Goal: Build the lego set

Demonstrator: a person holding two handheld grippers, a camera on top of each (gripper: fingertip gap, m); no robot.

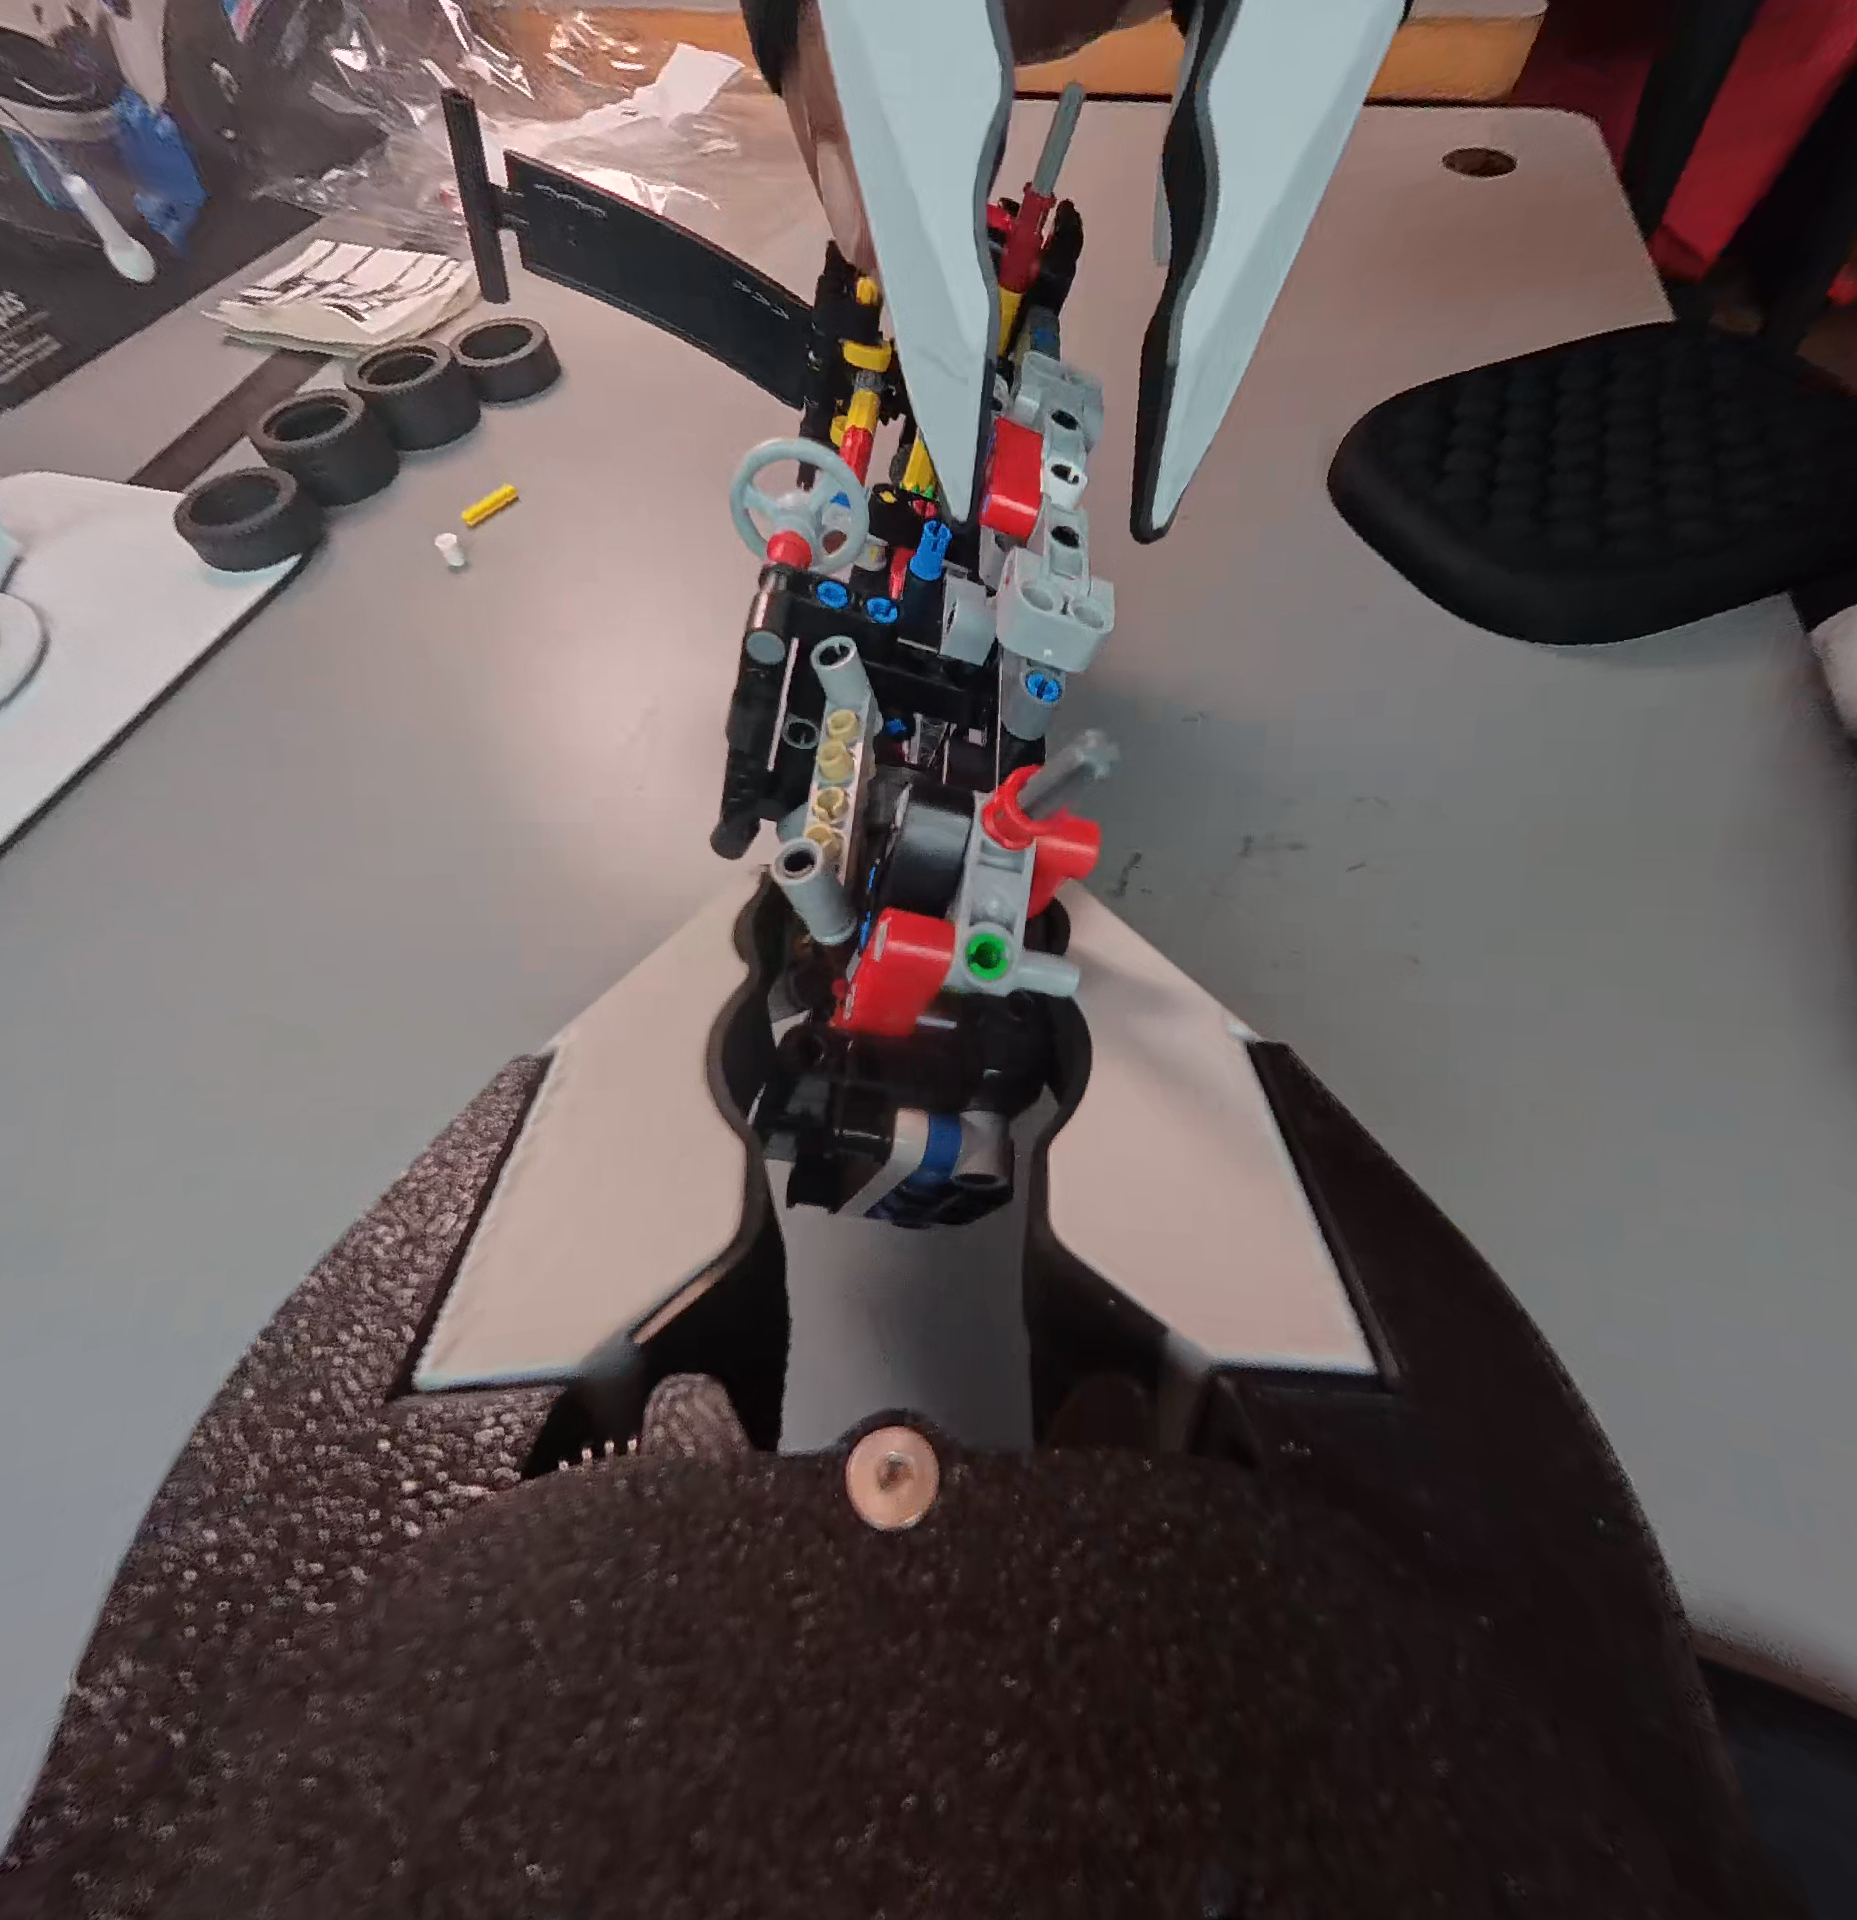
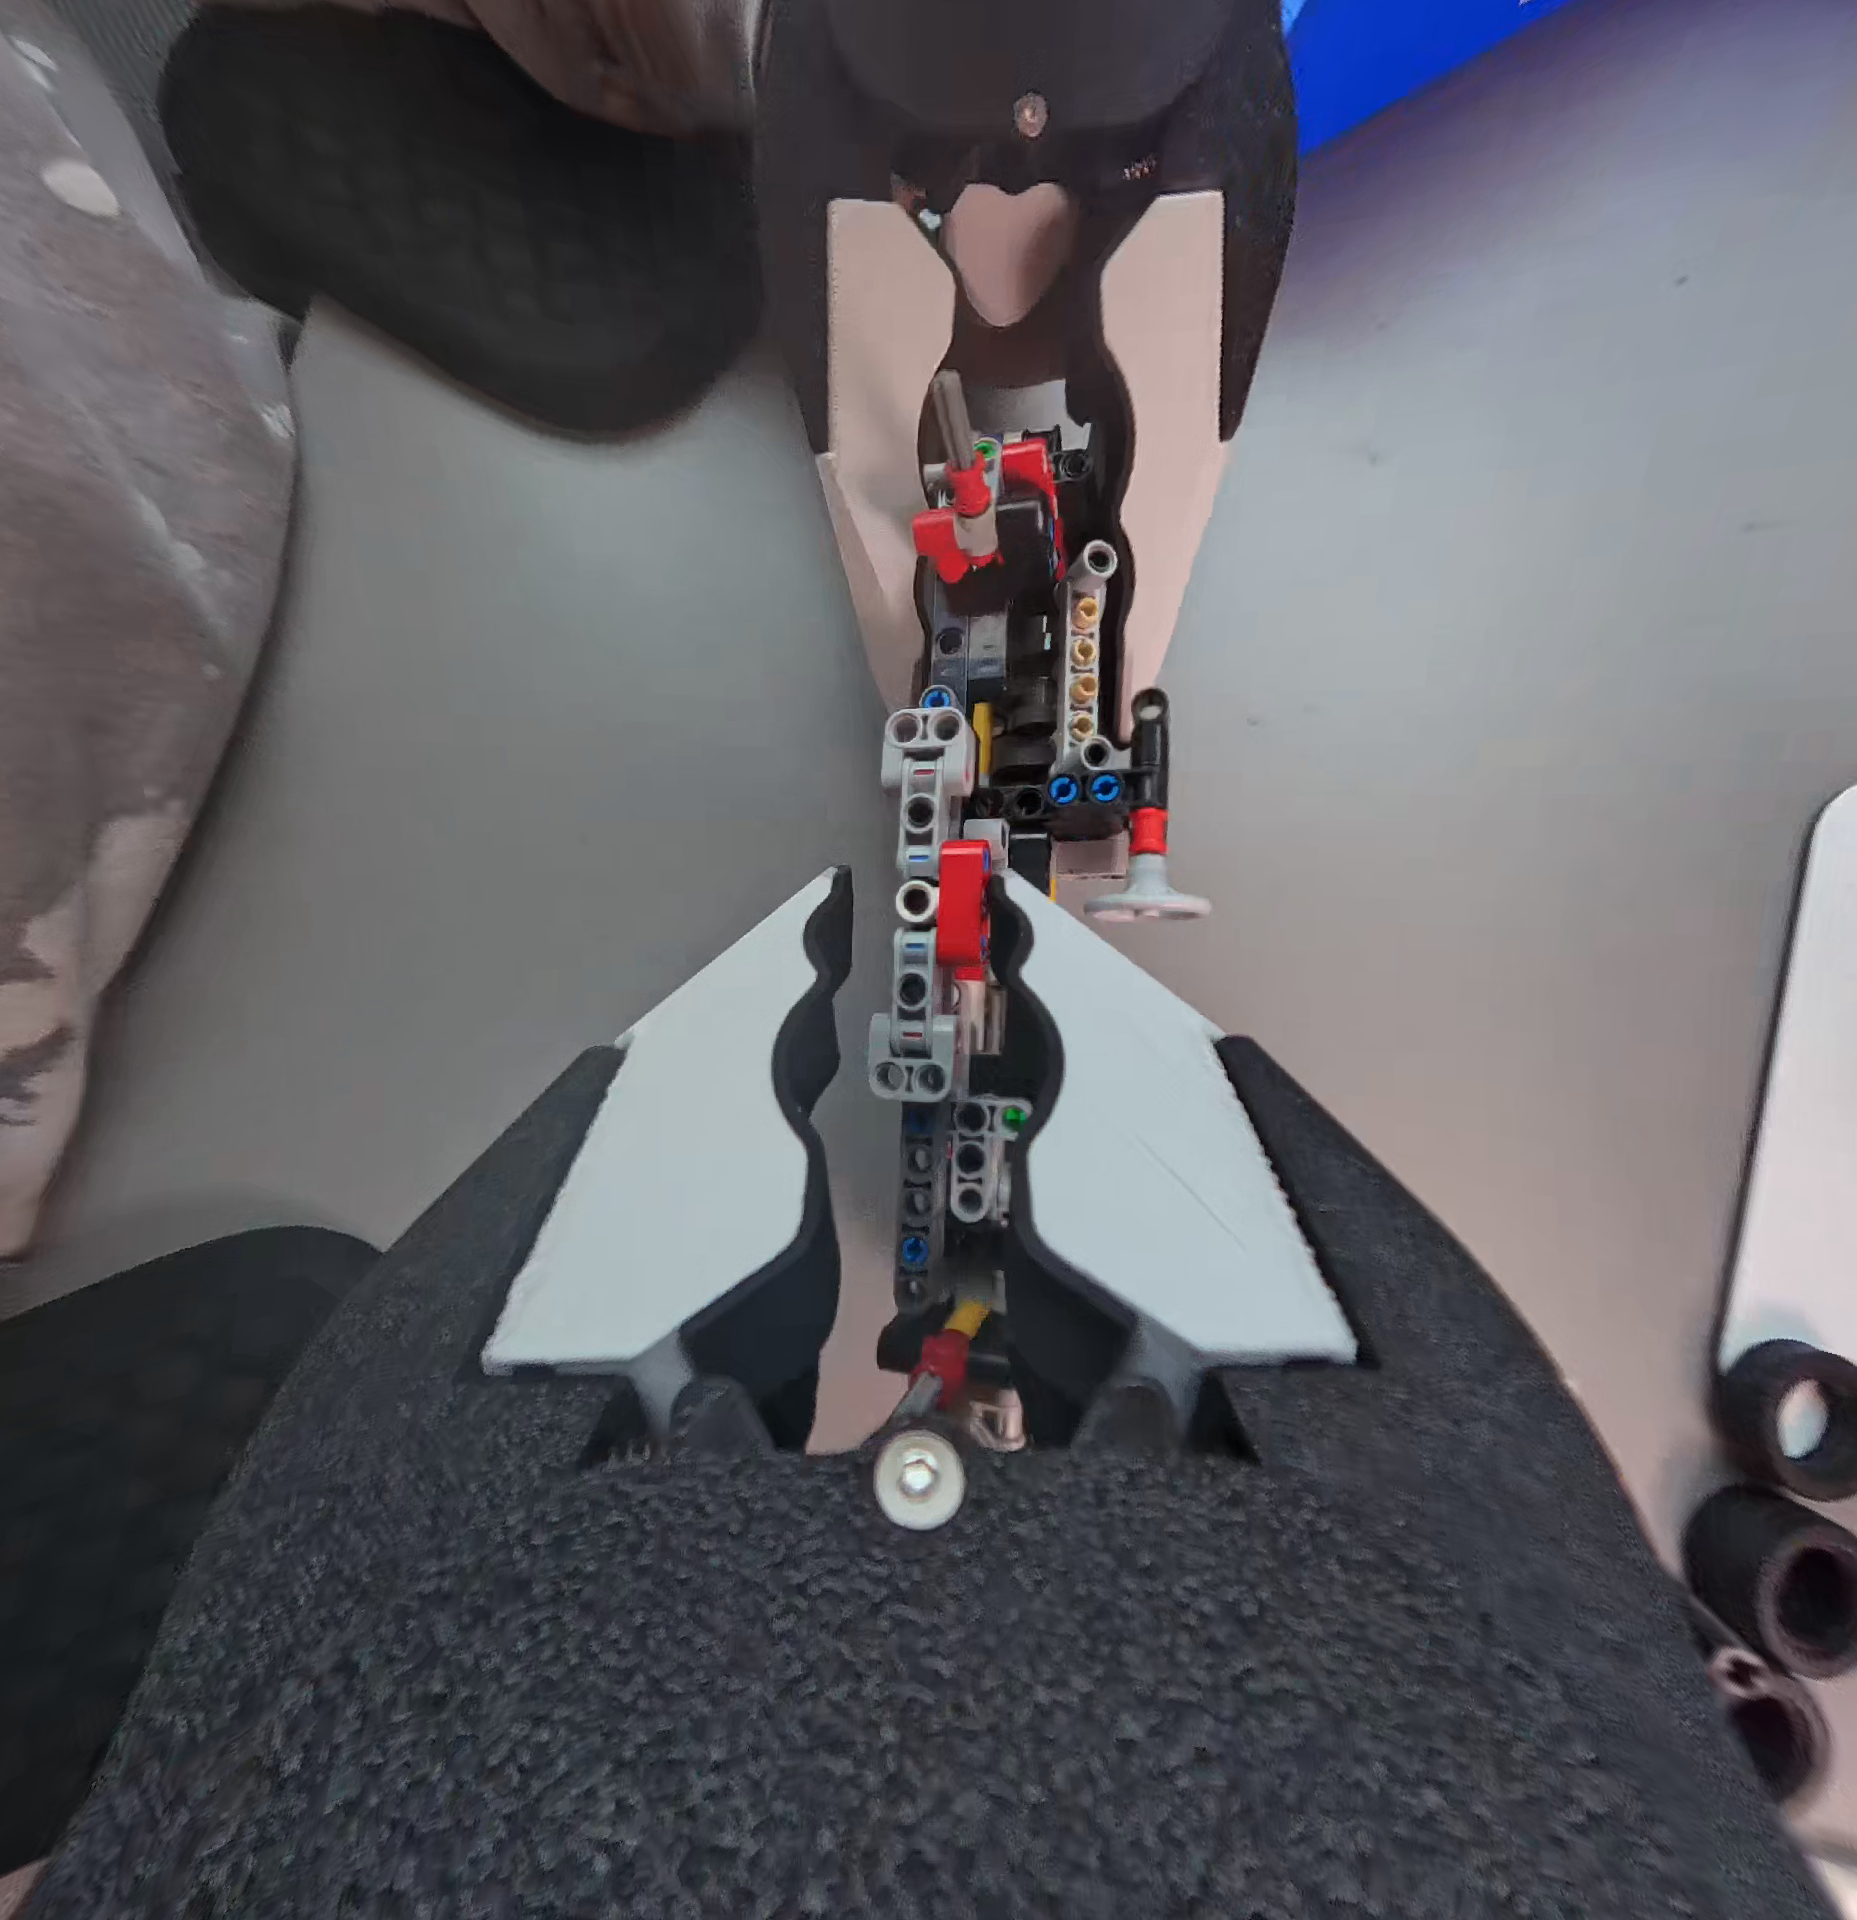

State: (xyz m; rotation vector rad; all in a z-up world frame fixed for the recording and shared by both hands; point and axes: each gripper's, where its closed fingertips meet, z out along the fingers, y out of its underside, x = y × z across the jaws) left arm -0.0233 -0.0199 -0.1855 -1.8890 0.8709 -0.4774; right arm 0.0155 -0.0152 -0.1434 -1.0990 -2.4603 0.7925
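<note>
A part-built lego chassis (image 1: 903, 707) of black, grey, red and yellow beams, with a grey steering wheel (image 1: 794, 504), is held above the grey table (image 1: 384, 935). My left gripper (image 1: 908, 935) is shut on its near end. My right gripper (image 1: 1059, 520) comes in from the far side and straddles the other end. In the right wrist view the chassis (image 2: 934, 935) runs between the fingers of my right gripper (image 2: 924, 883). One finger touches a red piece and a gap shows on the other side. The left gripper (image 2: 1017, 696) holds the far end.
Several black tyres (image 1: 373, 436) sit at the left, also in the right wrist view (image 2: 1797, 1558). A yellow pin (image 1: 488, 506) and a small white piece (image 1: 451, 549) lie nearby. A black panel (image 1: 633, 249), a paper sheet (image 1: 352, 296), plastic bags (image 1: 591, 62) and a black mesh pad (image 1: 1630, 478) lie farther off.
</note>
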